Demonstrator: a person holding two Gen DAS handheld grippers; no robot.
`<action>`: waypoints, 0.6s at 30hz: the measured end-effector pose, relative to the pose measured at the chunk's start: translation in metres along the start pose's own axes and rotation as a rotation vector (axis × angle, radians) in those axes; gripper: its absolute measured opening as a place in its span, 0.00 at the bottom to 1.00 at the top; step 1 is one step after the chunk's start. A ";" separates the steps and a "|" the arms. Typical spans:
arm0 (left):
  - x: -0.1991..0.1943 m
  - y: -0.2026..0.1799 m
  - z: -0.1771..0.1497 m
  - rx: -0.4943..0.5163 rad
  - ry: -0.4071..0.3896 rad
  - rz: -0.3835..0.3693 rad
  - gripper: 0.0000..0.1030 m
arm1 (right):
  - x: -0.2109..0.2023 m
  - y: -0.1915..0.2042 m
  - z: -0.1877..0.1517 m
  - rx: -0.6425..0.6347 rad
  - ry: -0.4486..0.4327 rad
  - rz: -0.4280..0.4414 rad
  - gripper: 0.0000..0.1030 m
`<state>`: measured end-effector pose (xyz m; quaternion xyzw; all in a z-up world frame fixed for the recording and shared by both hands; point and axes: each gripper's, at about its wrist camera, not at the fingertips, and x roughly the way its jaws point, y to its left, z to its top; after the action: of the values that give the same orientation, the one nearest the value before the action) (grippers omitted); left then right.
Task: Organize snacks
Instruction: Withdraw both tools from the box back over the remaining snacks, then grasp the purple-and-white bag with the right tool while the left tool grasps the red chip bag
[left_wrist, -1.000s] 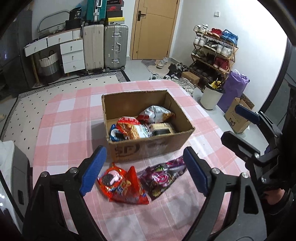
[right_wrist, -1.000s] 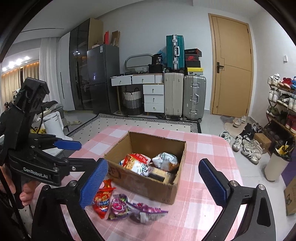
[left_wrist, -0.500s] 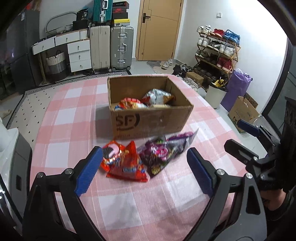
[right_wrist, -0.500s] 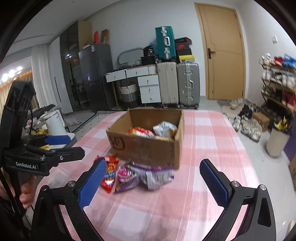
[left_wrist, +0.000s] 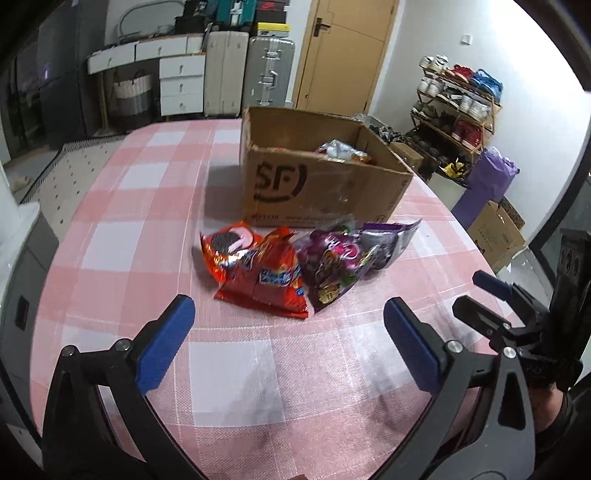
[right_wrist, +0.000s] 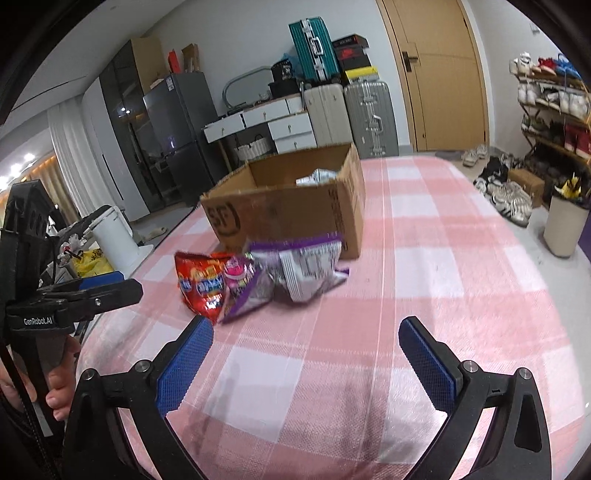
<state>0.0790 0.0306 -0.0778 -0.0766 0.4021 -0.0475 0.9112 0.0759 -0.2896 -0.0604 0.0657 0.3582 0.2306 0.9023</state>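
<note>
**Snack bags loose beside box**

Pink checked tablecloth under everything. Cardboard box set toward far side, some packets inside (contents mostly hidden). Red snack bags and purple snack bags lying on cloth just before box, overlapping. Left gripper spread wide, holding nothing, short of bags. Right gripper likewise wide open, empty.

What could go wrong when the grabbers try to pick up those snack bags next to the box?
The red bag and purple bag overlap, so the open left gripper might pinch both, or drag one along.
The bags look puffy and shiny; a hard squeeze could crush the snacks, a soft one might slip.
The cardboard box stands right behind the pile, so a gripper reaching too far could bump it.
</note>
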 end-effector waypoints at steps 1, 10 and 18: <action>0.003 0.002 -0.001 -0.005 0.004 0.004 0.99 | 0.004 -0.001 -0.001 0.004 0.008 0.002 0.99; 0.028 0.014 -0.005 -0.034 0.031 0.007 0.99 | 0.030 -0.006 0.003 0.035 0.038 0.019 0.99; 0.050 0.022 -0.003 -0.049 0.057 0.004 0.99 | 0.060 -0.007 0.020 0.040 0.075 0.022 0.99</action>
<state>0.1105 0.0448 -0.1201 -0.0967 0.4290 -0.0378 0.8973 0.1302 -0.2673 -0.0843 0.0790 0.3956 0.2357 0.8841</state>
